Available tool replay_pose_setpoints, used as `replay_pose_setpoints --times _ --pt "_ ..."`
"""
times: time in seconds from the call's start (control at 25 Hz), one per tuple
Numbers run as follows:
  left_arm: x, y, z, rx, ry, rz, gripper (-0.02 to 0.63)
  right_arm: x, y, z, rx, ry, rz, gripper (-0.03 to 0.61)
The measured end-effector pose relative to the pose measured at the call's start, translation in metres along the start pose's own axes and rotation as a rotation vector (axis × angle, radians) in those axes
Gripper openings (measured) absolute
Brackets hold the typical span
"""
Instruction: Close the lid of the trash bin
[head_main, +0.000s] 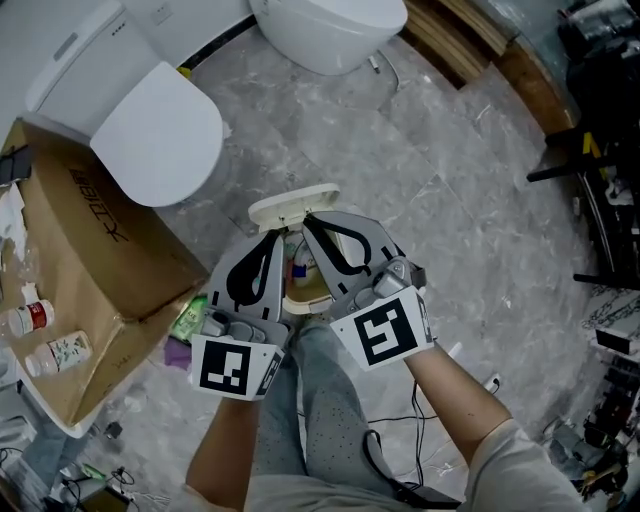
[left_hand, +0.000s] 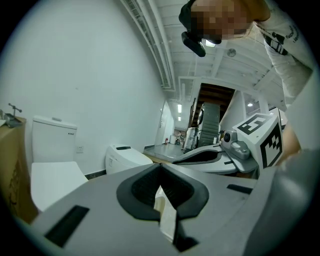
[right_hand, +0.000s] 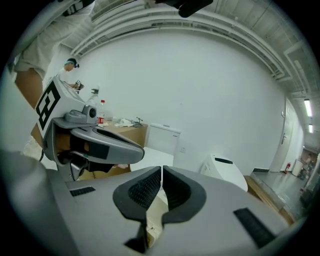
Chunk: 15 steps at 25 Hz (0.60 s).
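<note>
A small cream trash bin (head_main: 310, 292) stands on the floor right in front of the person's legs. Its lid (head_main: 293, 205) is tipped up and open at the far side, and rubbish shows inside. Both grippers hover side by side just above the bin. The left gripper (head_main: 273, 236) is shut with nothing between its jaws; its tips (left_hand: 160, 165) meet, and a cream part of the bin (left_hand: 167, 220) shows below them. The right gripper (head_main: 309, 219) is shut too, its tips (right_hand: 162, 168) close to the lid, with cream plastic (right_hand: 157, 210) under them.
A toilet with a white closed lid (head_main: 155, 130) stands at the upper left, a second toilet (head_main: 325, 30) at the top. A cardboard box (head_main: 85, 265) with bottles (head_main: 35, 318) stands left of the bin. A green packet (head_main: 190, 318) lies by it. Black stands (head_main: 590, 200) line the right.
</note>
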<state>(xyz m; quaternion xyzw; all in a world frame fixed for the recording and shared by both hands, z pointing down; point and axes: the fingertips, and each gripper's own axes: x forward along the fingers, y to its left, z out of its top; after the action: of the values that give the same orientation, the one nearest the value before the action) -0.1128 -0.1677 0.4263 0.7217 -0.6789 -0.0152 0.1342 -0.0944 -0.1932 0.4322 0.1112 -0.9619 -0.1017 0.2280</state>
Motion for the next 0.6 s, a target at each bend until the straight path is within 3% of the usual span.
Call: replay_pose_setpoints --times 0.6 --pt "0.024 0.021 -0.037 -0.033 0.076 0.016 0.017 0.043 0.006 -0.051 -0.066 0.145 0.145 0.034"
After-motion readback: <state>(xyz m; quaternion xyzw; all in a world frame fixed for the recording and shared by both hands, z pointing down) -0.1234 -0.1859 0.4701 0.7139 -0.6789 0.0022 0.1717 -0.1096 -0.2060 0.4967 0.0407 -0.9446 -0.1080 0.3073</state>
